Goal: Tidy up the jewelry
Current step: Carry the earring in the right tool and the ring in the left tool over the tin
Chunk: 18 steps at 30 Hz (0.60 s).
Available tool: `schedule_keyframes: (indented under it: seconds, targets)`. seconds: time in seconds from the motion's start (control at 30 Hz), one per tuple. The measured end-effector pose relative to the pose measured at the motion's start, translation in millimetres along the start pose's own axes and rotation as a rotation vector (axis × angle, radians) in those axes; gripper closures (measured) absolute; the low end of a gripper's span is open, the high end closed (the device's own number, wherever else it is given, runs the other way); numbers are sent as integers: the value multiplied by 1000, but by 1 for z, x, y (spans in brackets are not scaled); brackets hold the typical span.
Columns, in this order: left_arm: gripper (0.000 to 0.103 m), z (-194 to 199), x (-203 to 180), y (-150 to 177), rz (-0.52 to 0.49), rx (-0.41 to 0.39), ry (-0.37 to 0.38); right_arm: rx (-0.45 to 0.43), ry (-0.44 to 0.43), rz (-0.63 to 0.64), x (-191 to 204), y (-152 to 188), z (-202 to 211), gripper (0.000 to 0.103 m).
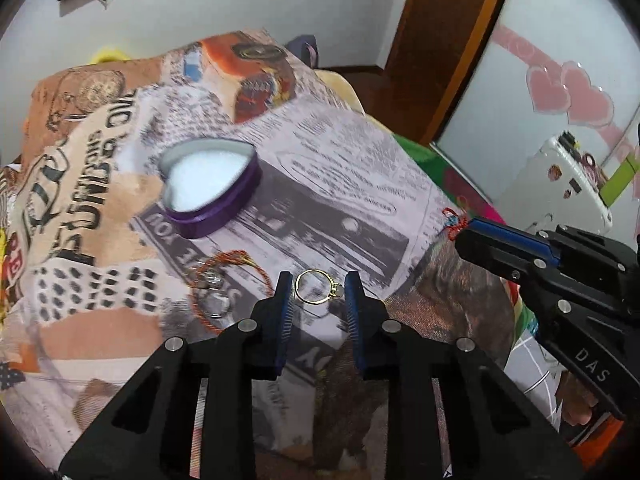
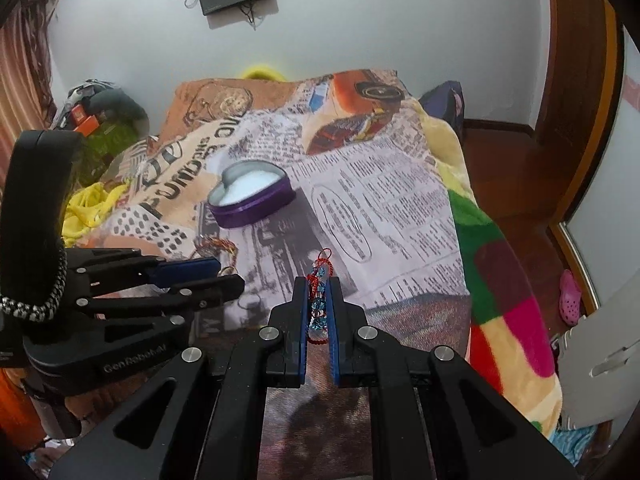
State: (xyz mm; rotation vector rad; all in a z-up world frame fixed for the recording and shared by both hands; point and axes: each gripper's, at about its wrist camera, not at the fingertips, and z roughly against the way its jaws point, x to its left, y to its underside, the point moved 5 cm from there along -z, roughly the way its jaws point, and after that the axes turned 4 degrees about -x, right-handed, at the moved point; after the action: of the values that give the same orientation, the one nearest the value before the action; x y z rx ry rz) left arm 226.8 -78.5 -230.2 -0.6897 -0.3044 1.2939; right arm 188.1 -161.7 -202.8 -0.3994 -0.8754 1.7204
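The left tool has a gold ring clamped between its two blue pads, the band standing nearly face-on to the camera with its small stone toward the right pad. The right tool is closed on a red-and-blue beaded bracelet, whose long axis runs along the fingers, the red cord end poking out past the tips. Both hang above a bed covered by a newspaper-print blanket. On it sits an open purple heart-shaped tin, white inside. Near the left tool lies an orange cord bracelet with silver rings.
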Motion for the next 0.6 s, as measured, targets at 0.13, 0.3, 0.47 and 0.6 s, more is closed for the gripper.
schedule_keyframes:
  seconds: [0.13, 0.3, 0.47, 0.6]
  targets:
    - [78, 18, 11, -7, 21, -44, -18, -30, 2, 11, 8, -9, 9, 96]
    - [78, 41, 24, -16, 36, -106, -42, -74, 1, 37, 23, -25, 19, 96]
    - [78, 59, 39, -25, 56, -159, -57, -106, -4, 60, 38, -39, 21, 96]
    - [78, 67, 51, -31, 67, -189, -69, -126, -15, 79, 49, -50, 19, 96]
